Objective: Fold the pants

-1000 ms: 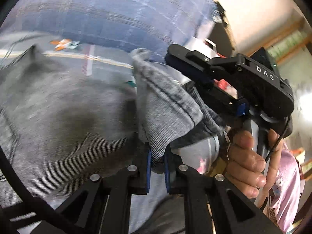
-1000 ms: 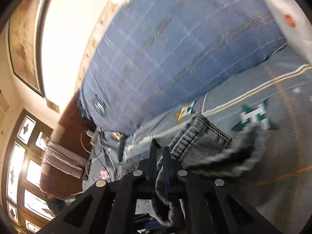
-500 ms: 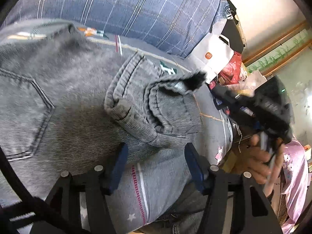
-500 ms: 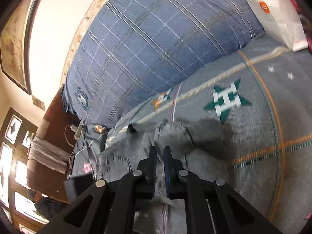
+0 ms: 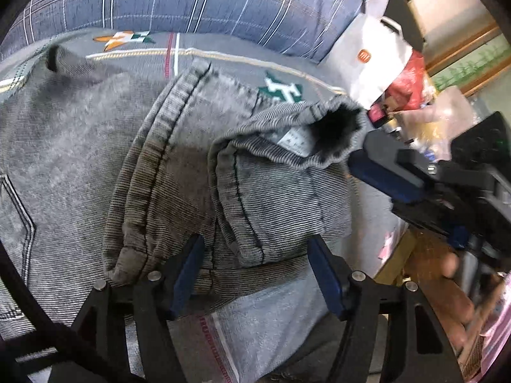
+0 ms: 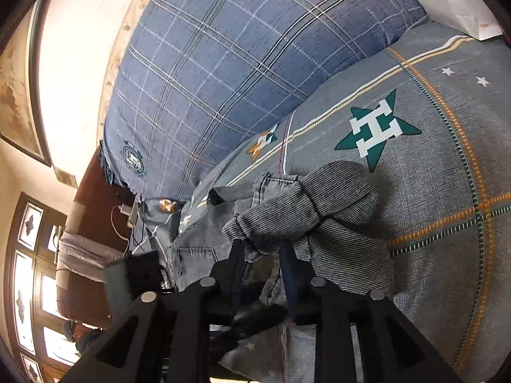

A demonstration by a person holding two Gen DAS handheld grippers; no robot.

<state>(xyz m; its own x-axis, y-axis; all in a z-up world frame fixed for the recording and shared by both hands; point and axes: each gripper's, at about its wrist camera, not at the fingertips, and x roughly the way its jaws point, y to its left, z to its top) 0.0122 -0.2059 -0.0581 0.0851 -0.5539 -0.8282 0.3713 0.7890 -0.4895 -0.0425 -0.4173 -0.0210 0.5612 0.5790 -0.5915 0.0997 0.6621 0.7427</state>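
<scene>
Two grippers stood released over grey denim pants (image 5: 80, 166) folded beside the blue plaid pillow (image 5: 204, 3): left gripper (image 5: 255, 274) wide, right gripper (image 6: 262, 271) just parting. Soft, heavyish cloth; thick hems looked best to grasp.

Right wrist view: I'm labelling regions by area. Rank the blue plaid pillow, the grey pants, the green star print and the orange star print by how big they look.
1. Blue plaid pillow.
2. Grey pants, though nearness to the camera enlarges them.
3. Green star print.
4. Orange star print.

Both tongs (image 5: 255, 274) (image 6: 260, 255) have just opened, apparently releasing the pants (image 5: 271, 191).
</scene>
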